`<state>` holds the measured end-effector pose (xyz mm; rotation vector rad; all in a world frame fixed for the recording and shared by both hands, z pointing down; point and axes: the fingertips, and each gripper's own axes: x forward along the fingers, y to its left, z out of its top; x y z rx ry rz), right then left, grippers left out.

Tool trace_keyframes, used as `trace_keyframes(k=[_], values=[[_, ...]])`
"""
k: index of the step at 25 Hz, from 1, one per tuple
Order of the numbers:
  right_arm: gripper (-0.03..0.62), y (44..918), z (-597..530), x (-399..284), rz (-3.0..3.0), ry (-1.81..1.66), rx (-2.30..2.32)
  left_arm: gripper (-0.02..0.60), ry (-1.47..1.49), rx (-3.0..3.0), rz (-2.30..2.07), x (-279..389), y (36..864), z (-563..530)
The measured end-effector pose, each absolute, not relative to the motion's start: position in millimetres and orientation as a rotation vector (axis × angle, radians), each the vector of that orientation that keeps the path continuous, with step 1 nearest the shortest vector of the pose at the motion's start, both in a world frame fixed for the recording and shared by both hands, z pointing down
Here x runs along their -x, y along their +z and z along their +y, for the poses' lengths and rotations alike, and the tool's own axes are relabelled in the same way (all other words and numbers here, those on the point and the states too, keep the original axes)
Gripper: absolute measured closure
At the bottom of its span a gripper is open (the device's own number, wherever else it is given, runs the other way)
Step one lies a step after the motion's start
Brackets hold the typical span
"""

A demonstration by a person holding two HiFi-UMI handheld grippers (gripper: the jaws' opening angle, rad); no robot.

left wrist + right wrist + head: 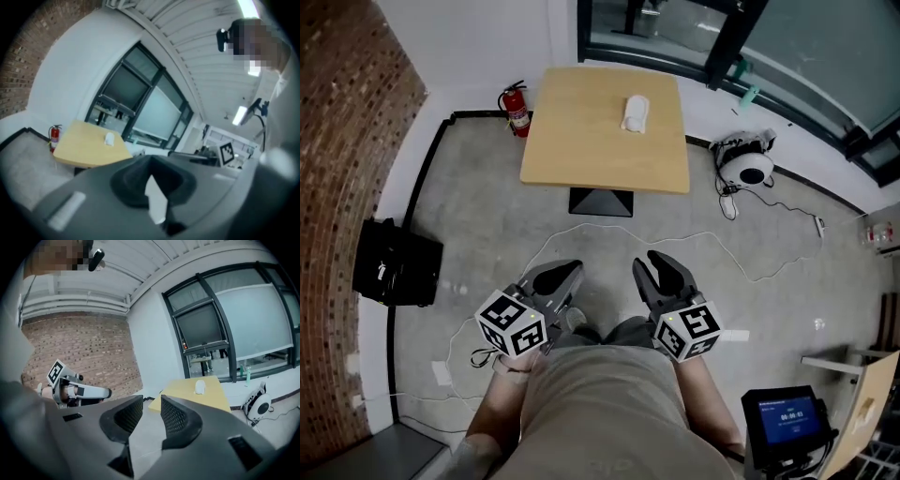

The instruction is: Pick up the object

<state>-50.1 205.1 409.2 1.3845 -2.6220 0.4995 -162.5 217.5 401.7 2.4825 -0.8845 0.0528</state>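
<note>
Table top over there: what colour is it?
The table top is pale yellowish tan, like light wood; the head view shows it best.

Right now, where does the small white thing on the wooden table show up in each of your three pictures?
Head view: the white roll lies top centre, on the far half of the tan table.
Left gripper view: small, left of centre, on the table.
Right gripper view: just right of centre, on the table.
Shared landmark: the tan table beneath it, seen in all three.
</note>
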Motion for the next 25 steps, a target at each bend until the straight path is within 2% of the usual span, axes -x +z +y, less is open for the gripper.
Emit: trace_keyframes(k=[7,16,18,20,25], values=[[0.494,439,72,42,-2.575,0.607,-1.410,0.577,0.145,-2.385,-0.917,167,443,95],[0.494,470,-156,-16,-2.535,0.680,-1.330,0.513,0.214,-2.330,-0.940,107,448,-133],[0.492,480,-199,-33,-2.511,0.723,-1.312,0.469,0.222,-2.299,-0.947,94,455,-179],[0.481,494,-237,-47,-2.477,0.793,-1.301,0.431,0.234,-2.263,-0.947,83,469,-219],[0.443,565,-312,-77,-2.311,1.110,-1.306,0.422,0.294,-2.148,-0.817,58,537,-310]])
